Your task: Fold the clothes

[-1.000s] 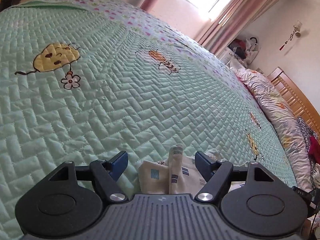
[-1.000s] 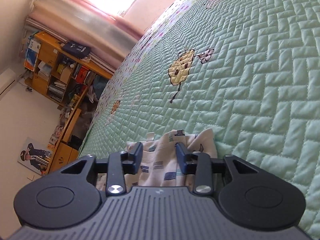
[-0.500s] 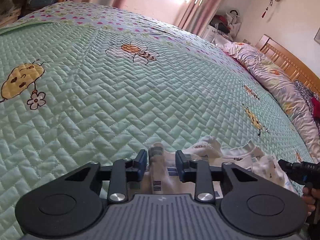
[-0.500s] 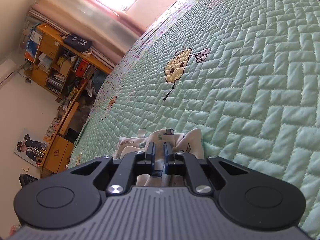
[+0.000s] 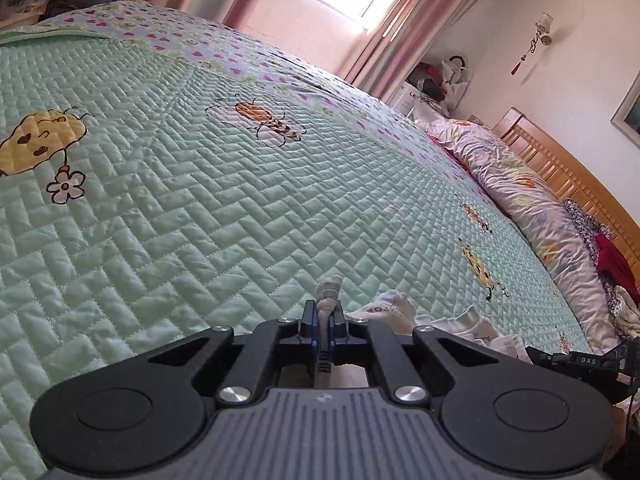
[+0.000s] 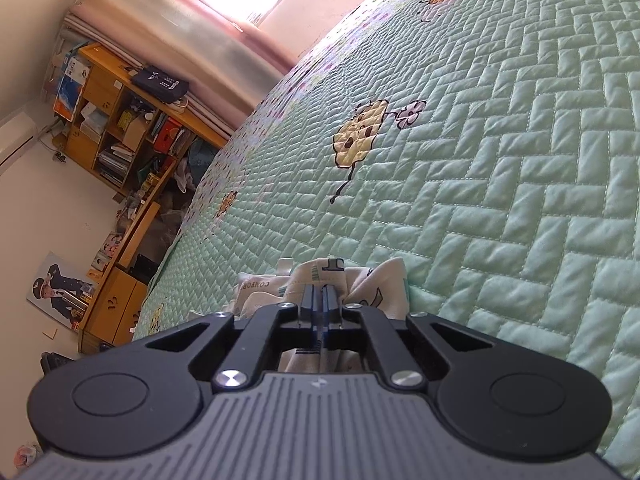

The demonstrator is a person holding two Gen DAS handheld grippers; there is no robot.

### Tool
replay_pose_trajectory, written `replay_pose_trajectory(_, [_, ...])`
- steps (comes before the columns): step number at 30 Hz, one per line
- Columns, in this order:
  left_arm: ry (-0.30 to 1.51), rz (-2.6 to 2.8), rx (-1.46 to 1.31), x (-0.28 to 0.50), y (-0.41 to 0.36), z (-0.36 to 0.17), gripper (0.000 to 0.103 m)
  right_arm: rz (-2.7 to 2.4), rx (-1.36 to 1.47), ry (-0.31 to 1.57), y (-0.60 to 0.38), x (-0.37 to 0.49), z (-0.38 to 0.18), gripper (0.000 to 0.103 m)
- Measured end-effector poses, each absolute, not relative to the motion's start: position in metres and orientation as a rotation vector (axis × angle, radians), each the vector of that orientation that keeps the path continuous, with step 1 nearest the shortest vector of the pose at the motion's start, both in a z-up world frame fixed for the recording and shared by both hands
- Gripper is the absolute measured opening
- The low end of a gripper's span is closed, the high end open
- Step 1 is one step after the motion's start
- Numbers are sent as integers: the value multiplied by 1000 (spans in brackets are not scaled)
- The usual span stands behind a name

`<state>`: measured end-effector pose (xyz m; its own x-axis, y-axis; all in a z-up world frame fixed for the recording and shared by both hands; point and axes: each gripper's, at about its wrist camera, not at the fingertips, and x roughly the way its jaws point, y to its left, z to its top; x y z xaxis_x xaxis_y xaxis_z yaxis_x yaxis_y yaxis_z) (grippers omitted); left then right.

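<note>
L hand-held gripper [image 5: 322, 317]: jaws have just been closing, now clamped on a bunched fold of the garment [image 5: 329, 291]; a nub of cream cloth w/ blue stripe print sticks up past the fingertips. Rest of the garment trails off to the right along the near edge of the bed [image 5: 200, 200], crumpled, white w/ small blue prints and some lettering. The other gripper's black body is just visible at the right edge of the L view, near that same cloth.

R hand-held gripper [image 6: 319, 298]: jaws have also just been closing, now pinched together on the garment [image 6: 376, 292]. Cloth bunches up either side of the fingers and hangs below them between the arms. Printed text on a fold to the left of the jaws, reads mirrored, can't make it all out.

Garment location: near edge of the bed, held at two points, one per gripper, cloth between them slack and rumpled. Can't tell what kind of garment it is.

Bed: green quilted cover, herringbone stitch, cartoon bee and cookie-w/-flower motifs, heart-print band toward the far edge. Cover beyond the garment is flat.

Bkgd, L view: rolled duvet [image 5: 532, 200] along the right edge of the bed against a wooden headboard [image 5: 568, 164], pink curtains [image 5: 384, 28], bright window. R view: wooden shelf unit [image 6: 120, 128] packed w/ boxes and books past the bed's far-left corner, poster [image 6: 56, 288] low on the wall.
</note>
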<state>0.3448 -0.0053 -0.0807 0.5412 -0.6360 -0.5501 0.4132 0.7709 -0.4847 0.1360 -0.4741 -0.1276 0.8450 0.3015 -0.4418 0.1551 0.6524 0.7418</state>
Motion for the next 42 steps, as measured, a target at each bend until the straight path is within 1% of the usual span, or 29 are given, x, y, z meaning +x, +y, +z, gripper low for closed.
replay_pose_trajectory(2, [781, -640, -301, 344, -7, -81, 5, 83, 865, 573, -473, 138, -128, 5])
replay_pose_trajectory(3, [783, -640, -295, 344, -9, -81, 5, 89, 879, 573, -474, 140, -129, 9])
replay_pose_trajectory(4, [783, -640, -293, 343, -10, -81, 5, 97, 895, 574, -475, 141, -131, 15])
replay_pose_trajectory(10, [746, -655, -322, 335, -7, -76, 5, 84, 937, 556, -479, 140, -132, 17])
replay_pose_trajectory(11, [732, -667, -324, 332, -6, -73, 5, 77, 941, 532, -481, 136, -130, 17])
replay_pose_trajectory(12, [724, -675, -322, 331, -6, -71, 5, 72, 945, 503, -484, 132, -127, 22])
replay_pose_trajectory(13, [722, -677, -317, 330, -6, -70, 5, 72, 943, 475, -486, 130, -125, 31])
replay_pose_trajectory(15, [725, -672, -314, 330, -8, -70, 5, 66, 937, 493, -487, 135, -126, 38])
replay_pose_trajectory(17, [731, -667, -317, 330, -10, -72, 5, 54, 926, 544, -484, 146, -130, 37])
replay_pose_trajectory(21, [729, -667, -320, 329, -10, -75, 5, 73, 894, 546, -477, 152, -130, 37])
replay_pose_trajectory(23, [728, -664, -319, 329, -10, -76, 5, 81, 856, 555, -473, 154, -129, 28])
replay_pose_trajectory(24, [726, -661, -322, 329, -9, -76, 5, 69, 819, 570, -470, 156, -128, 13])
replay_pose_trajectory(28, [694, -652, -326, 326, -5, -72, 5, 46, 733, 564, -461, 155, -121, 9])
replay_pose_trajectory(33, [606, -658, -361, 325, 3, -47, 5, 50, 666, 465, -458, 148, -87, 9])
replay_pose_trajectory(37, [603, -619, -314, 333, -1, -42, 5, 56, 629, 429, -460, 156, -63, 9])
replay_pose_trajectory(39, [687, -587, -306, 345, -4, -59, 6, 35, 628, 481, -462, 167, -72, 9])
replay_pose_trajectory(41, [782, -549, -317, 355, -5, -85, 8, -10, 640, 556, -464, 174, -99, 9])
replay_pose_trajectory(42, [803, -538, -321, 357, -5, -96, 11, -33, 653, 588, -466, 175, -114, 9])
